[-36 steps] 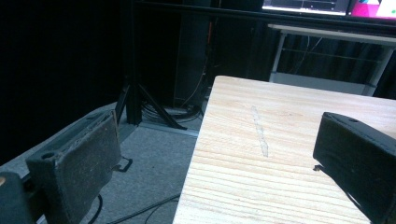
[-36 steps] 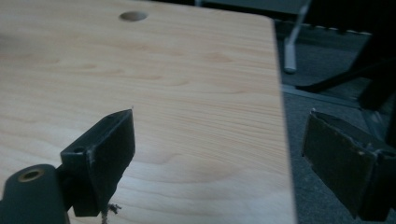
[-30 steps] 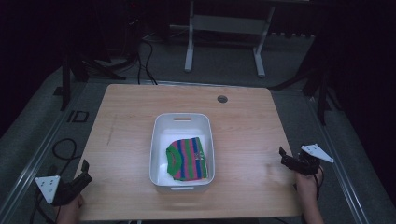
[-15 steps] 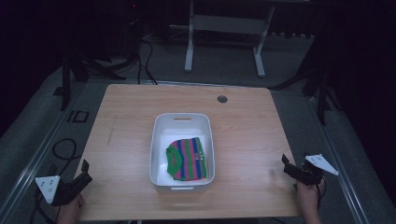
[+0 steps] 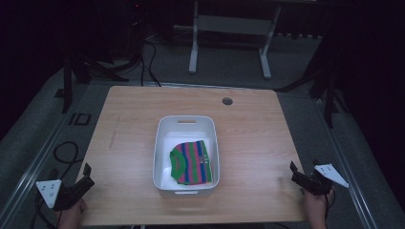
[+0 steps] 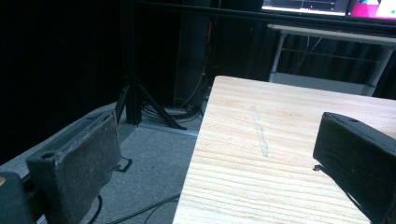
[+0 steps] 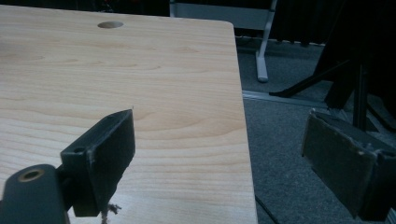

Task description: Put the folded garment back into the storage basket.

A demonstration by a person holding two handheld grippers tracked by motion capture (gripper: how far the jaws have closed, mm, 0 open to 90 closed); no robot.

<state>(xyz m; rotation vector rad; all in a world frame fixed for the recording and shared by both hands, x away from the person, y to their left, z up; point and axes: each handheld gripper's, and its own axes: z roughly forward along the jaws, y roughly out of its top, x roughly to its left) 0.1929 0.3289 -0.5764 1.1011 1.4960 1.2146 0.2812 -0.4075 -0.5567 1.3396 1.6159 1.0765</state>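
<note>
From above, a striped sweater (image 5: 191,161) lay folded in the white tub (image 5: 162,143) at mid-table, with my left gripper (image 5: 84,177) and right gripper (image 5: 297,172) off the tub's near corners. My left gripper view showed jaws spread wide over the wooden table (image 6: 261,154) edge. My right gripper view likewise showed wide, empty jaws straddling the table's edge.

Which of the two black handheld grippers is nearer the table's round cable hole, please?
The right gripper; the round cable hole sits right of centre, farther from the left gripper.
</note>
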